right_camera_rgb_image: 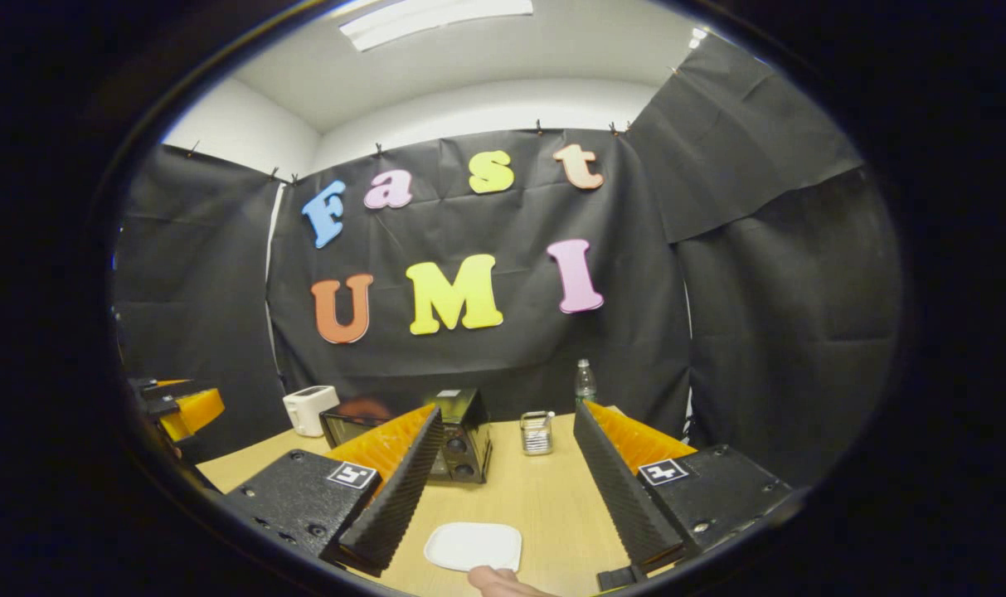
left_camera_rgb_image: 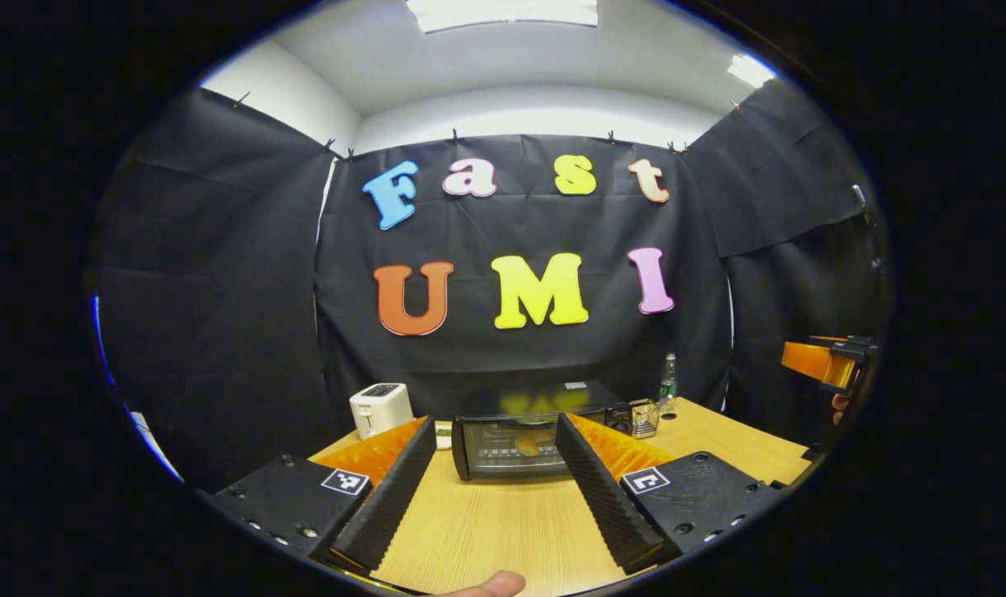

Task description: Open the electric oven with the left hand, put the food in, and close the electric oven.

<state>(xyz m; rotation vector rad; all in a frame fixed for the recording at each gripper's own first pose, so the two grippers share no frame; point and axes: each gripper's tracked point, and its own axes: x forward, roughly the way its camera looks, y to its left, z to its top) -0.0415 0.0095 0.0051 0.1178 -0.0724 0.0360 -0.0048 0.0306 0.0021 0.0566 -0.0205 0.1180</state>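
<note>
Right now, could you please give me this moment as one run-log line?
oven: door shut, food inside | plate: empty | left gripper: open, facing oven | right gripper: open, above plate

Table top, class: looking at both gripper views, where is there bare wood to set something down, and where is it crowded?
Bare wood lies in front of the oven, between it and the near table edge, and right of the white plate. The back is crowded: toaster, oven, wire basket and bottle line the rear edge.
</note>
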